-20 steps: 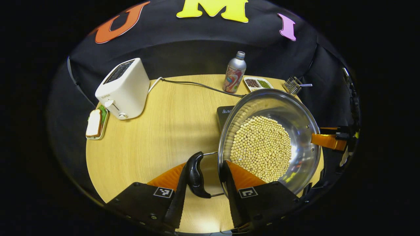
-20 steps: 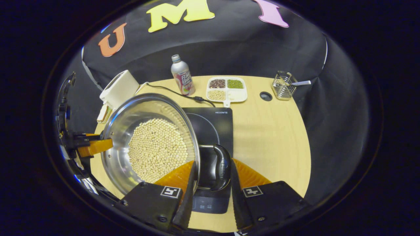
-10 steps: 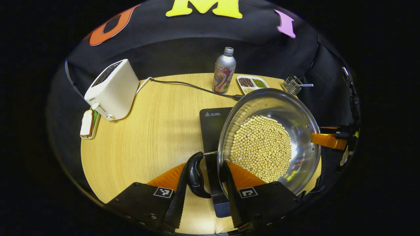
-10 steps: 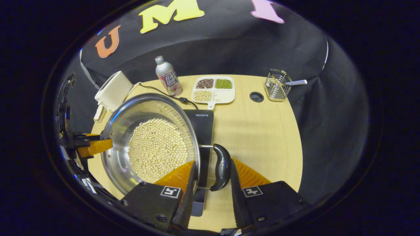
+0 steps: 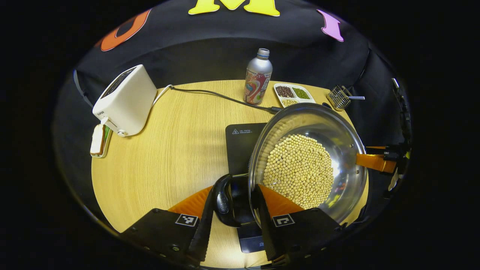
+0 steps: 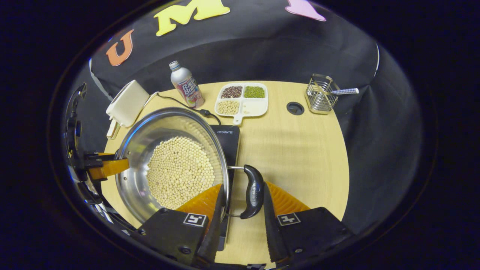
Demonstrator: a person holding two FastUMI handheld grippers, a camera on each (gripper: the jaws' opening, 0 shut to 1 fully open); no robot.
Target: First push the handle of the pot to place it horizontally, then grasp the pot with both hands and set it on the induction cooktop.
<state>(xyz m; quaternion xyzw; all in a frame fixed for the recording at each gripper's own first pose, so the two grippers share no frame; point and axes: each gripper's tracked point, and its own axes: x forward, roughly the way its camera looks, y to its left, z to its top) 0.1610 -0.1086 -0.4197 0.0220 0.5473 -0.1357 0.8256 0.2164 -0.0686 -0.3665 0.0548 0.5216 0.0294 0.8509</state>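
The round light-wood counter (image 5: 172, 150) stands before black cloth walls. The shiny steel pot of pale beans (image 5: 307, 161) sits at centre right of the left gripper view, over the flat black induction cooktop (image 5: 242, 144). The left hand-held gripper (image 5: 234, 210) clamps the pot's black side handle (image 5: 222, 198); the right hand-held gripper (image 6: 240, 210) clamps the opposite black handle (image 6: 253, 191). Along the counter's upper edge stand a white toaster (image 5: 125, 101), silver bottle (image 5: 258, 77), white divided tray (image 6: 243, 99) and wire basket (image 6: 318, 99).
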